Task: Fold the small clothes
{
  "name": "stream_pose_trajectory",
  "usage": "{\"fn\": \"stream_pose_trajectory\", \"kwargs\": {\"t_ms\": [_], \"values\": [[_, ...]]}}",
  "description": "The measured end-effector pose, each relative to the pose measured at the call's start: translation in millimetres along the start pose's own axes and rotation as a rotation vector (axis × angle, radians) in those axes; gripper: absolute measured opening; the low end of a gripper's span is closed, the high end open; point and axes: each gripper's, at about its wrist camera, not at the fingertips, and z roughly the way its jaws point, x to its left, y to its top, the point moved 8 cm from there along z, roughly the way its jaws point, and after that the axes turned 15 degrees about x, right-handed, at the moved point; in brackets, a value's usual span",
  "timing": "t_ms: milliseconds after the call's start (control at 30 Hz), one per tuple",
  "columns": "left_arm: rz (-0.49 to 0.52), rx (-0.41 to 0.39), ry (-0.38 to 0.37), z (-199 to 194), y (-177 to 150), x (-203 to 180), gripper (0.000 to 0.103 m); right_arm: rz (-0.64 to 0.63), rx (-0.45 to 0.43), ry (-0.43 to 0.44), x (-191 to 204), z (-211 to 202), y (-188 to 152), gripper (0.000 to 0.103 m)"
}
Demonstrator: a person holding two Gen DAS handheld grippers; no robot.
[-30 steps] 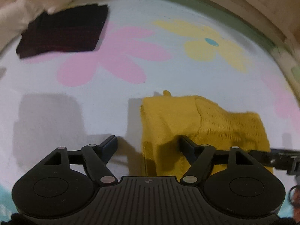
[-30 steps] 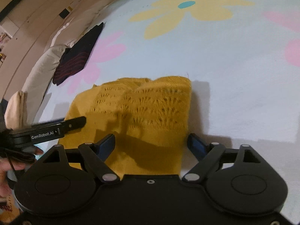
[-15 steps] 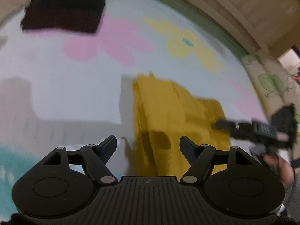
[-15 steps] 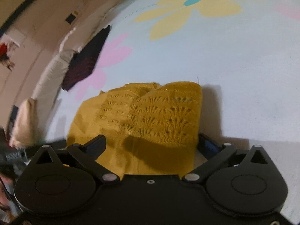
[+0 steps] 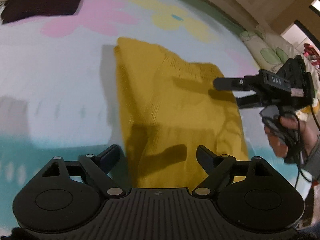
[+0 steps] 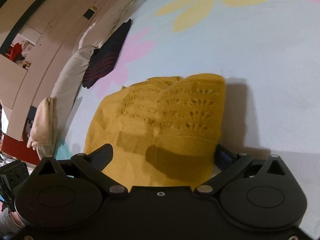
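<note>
A folded mustard-yellow knitted garment (image 5: 176, 108) lies flat on a pale blue bedspread printed with large pink and yellow flowers (image 5: 60, 76). The left gripper (image 5: 158, 156) hangs low over the garment's near edge, its black fingers spread wide with the yellow cloth showing between them and no pad pressing on it. At the right, the right gripper (image 5: 227, 93), held by a person's hand (image 5: 284, 134) with a grey sleeve and trailing black cable, reaches over the garment's right edge with its fingers apart. A folded dark garment (image 5: 42, 2) lies at the far left corner of the bedspread, well apart from the yellow one.
</note>
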Motion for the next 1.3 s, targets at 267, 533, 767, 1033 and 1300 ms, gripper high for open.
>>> {"fn": "stream_pose_trajectory", "kwargs": {"t_ms": [267, 533, 767, 1033, 1300], "values": [[0.084, -0.018, 0.080, 17.4, 23.0, -31.5, 0.046, -0.026, -0.022, 0.017, 4.6, 6.3, 8.4, 0.067], [0.065, -0.014, 0.051, 0.5, 12.2, -63.2, 0.023, 0.001, -0.092, -0.064, 7.7, -24.1, -4.9, 0.041], [0.128, 0.052, -0.016, -7.5, -26.4, -107.5, 0.023, 0.045, -0.061, -0.113, 7.8, -58.2, -45.4, 0.041], [0.187, 0.132, -0.015, 12.6, -77.2, -151.6, 0.025, 0.113, -0.022, -0.164, -6.8, -90.8, -111.7, 0.040], [0.026, 0.180, 0.045, 32.0, -114.7, -120.2, 0.030, 0.178, -0.059, -0.255, -41.6, -106.9, -145.8, 0.061]]}}
